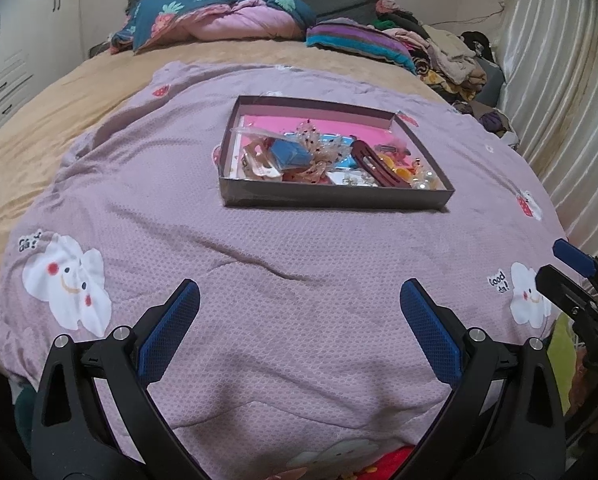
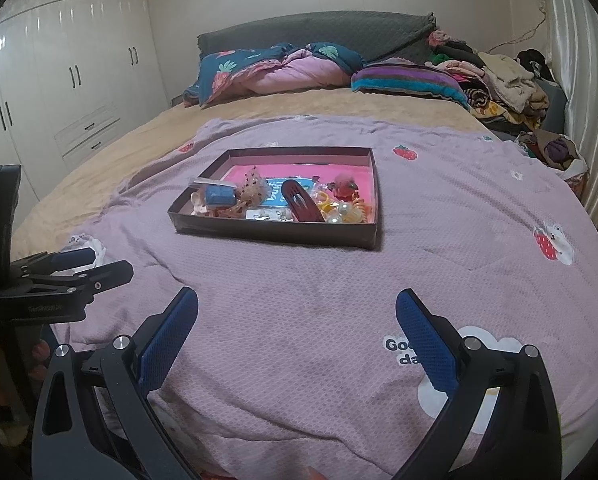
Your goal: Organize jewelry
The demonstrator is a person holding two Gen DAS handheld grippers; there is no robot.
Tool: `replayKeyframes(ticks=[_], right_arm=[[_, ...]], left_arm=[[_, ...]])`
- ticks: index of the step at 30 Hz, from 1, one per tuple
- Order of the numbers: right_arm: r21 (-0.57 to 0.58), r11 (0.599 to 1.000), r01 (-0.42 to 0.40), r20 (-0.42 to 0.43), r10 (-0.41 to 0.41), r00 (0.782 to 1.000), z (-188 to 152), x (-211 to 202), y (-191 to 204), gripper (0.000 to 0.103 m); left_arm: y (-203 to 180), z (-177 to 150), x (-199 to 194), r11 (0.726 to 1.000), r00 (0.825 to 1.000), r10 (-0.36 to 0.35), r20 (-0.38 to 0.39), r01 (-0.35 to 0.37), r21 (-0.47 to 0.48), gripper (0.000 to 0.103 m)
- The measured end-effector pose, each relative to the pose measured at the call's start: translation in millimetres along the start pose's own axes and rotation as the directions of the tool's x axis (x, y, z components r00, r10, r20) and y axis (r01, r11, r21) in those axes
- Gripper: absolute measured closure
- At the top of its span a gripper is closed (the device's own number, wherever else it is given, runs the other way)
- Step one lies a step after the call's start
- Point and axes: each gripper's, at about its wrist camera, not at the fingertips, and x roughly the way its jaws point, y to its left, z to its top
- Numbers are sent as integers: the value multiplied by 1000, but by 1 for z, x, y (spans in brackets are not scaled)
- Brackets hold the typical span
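A shallow dark box with a pink floor lies on the lilac blanket. It holds mixed jewelry and hair pieces: a blue block, a dark red hair clip, a beige bow, pearl and yellow beads. My left gripper is open and empty, well short of the box. My right gripper is open and empty, also short of it.
The blanket covers a bed with a tan sheet. Folded quilts and a clothes pile lie at the head. A curtain is on the right, wardrobes on the left.
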Motion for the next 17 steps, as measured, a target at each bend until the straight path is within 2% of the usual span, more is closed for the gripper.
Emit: replayKeyframes(ticks=[8, 13, 17], right_arm=[[32, 999, 17, 0, -17, 1000, 8, 9, -14, 4], [123, 991, 56, -22, -54, 998, 13, 27, -51, 4], [184, 973, 140, -31, -137, 990, 22, 44, -98, 4]], left_arm=[[11, 9, 7, 1000, 1000, 7, 15, -7, -28, 9], [45, 30, 30, 990, 996, 90, -6, -90, -105, 9], [96, 52, 53, 963, 983, 182, -26, -183, -197, 9]])
